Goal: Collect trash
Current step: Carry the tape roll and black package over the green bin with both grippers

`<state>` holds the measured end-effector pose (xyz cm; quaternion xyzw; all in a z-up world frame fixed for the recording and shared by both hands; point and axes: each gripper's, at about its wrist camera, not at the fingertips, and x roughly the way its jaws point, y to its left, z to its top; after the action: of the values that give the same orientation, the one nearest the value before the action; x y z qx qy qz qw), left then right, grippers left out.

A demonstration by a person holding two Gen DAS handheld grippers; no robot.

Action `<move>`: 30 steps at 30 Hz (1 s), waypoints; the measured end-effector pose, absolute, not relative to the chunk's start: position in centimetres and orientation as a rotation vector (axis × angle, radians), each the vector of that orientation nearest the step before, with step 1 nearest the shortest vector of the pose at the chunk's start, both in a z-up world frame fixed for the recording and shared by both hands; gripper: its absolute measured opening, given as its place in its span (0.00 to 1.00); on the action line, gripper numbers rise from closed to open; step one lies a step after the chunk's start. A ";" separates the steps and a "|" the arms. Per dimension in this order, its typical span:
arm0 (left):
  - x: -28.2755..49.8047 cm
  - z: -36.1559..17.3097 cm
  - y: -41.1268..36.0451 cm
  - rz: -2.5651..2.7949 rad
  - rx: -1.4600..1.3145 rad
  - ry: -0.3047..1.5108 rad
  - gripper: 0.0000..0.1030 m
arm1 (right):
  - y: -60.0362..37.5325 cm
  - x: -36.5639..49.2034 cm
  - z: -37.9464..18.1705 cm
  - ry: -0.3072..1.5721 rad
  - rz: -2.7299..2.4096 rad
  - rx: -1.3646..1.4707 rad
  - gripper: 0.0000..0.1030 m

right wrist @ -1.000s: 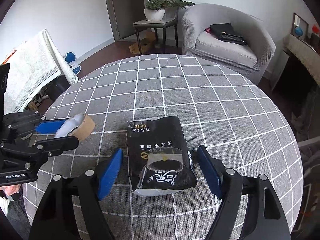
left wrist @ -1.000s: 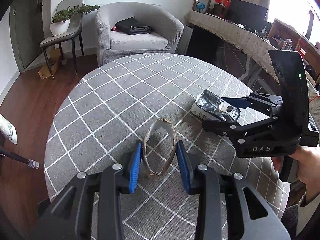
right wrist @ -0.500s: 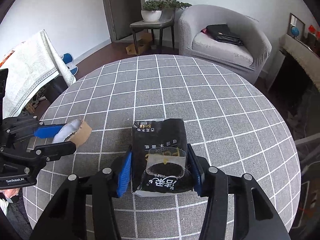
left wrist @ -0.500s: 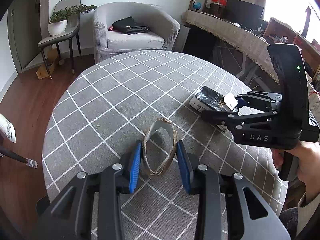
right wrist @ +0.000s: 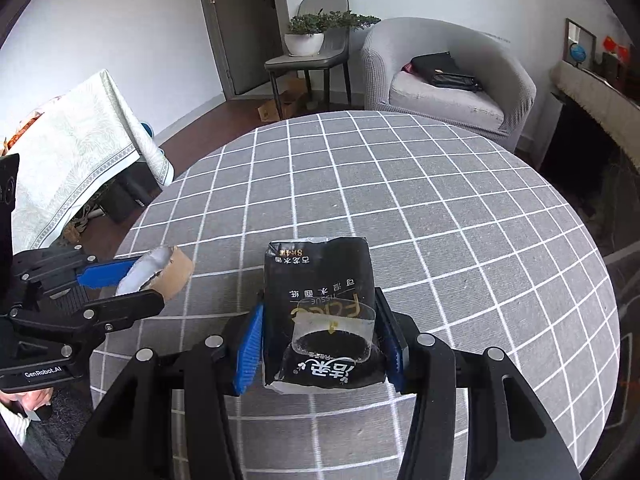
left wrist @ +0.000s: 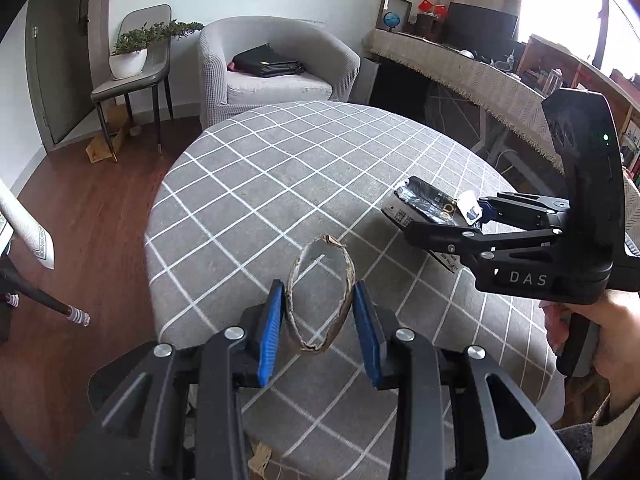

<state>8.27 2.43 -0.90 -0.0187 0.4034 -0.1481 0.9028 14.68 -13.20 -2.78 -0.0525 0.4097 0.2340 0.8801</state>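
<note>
My left gripper (left wrist: 320, 320) is shut on a squashed cardboard tape ring (left wrist: 320, 296) and holds it above the round grey checked table (left wrist: 300, 168). My right gripper (right wrist: 320, 344) is shut on a black tissue pack (right wrist: 320, 304) and holds it lifted over the table (right wrist: 440, 208). In the left wrist view the right gripper (left wrist: 444, 220) with the pack (left wrist: 424, 204) is at the right. In the right wrist view the left gripper (right wrist: 124, 284) with the ring (right wrist: 168, 272) is at the left.
A grey armchair (left wrist: 276, 68) with a black bag stands beyond the table. A chair with a potted plant (left wrist: 132, 56) is by the door. A cloth-covered stand (right wrist: 68, 160) is at the left, a long draped desk (left wrist: 472, 76) at the right.
My right gripper closed on the tissue pack and lifted it off the table. My left gripper kept its hold on the cardboard ring and drew back toward the table's near edge.
</note>
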 end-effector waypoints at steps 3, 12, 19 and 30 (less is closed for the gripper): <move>6.4 -0.7 3.7 -0.303 -0.033 0.821 0.36 | -11.9 12.8 -2.5 0.834 0.515 -0.066 0.49; 1.2 -1.1 10.3 -0.234 -0.039 0.799 0.36 | -5.7 8.3 -1.4 0.782 0.580 -0.041 0.49; -0.3 -2.3 15.7 -0.152 -0.083 0.823 0.36 | -0.6 6.5 -1.6 0.777 0.641 -0.051 0.49; 0.7 -7.3 22.3 -0.035 -0.129 0.942 0.36 | 6.1 6.8 -2.4 0.797 0.722 -0.097 0.49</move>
<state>0.70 22.28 -7.27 -0.0623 0.4533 -0.0169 0.8890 6.78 6.13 -2.40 -0.0464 0.3793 0.3435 0.8579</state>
